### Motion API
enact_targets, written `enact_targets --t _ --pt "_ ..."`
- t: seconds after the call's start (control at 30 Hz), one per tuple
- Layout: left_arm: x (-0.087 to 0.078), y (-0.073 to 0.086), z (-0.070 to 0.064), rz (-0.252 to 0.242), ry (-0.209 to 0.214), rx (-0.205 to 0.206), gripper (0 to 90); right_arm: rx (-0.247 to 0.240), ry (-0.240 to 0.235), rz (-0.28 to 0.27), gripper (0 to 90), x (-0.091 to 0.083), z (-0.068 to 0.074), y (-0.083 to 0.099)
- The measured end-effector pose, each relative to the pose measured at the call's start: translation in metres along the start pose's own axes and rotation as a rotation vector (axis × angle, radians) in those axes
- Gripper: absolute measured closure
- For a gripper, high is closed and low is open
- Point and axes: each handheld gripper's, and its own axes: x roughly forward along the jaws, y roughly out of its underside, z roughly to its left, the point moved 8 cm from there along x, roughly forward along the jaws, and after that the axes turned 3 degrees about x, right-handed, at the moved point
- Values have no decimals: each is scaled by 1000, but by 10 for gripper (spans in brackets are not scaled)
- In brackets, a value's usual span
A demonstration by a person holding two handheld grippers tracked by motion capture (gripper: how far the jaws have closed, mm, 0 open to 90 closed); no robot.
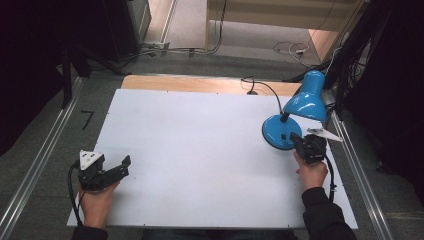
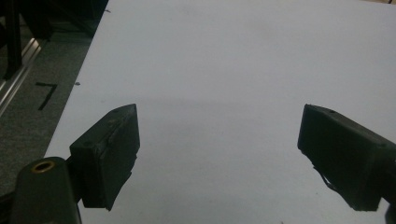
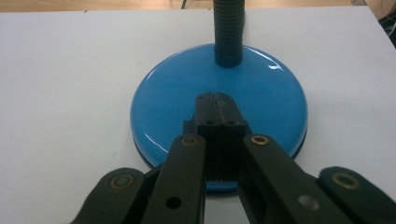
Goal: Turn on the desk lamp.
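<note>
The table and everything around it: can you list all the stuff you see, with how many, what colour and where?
Table: one, white top, in the middle.
Wooden board: one, light brown, along the table's far edge.
Desk lamp: one, blue, round base on the table's right side, shade tipped over it.
Lamp neck: one, dark ribbed, rising from the base.
Lamp cord: one, black, running from the lamp to the far edge.
Metal rails: two, silver, on the floor at either side of the table.
Floor cables: several, dark and white, beyond the table.
Left gripper: one, black, jaws wide apart over bare table, near left.
Right gripper: one, black, jaws together over the lamp's base.
Hands: two, at the near edge, holding the grippers.
</note>
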Motion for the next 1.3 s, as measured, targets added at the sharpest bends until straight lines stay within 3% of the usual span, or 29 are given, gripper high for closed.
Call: enact_targets --t 0.17,1.3 --pt "0 0 -1 0 2 -1 133 -6 -18 1 873 3 3 -2" --pt "0 0 0 1 4 -1 133 -27 -7 14 873 19 7 -2"
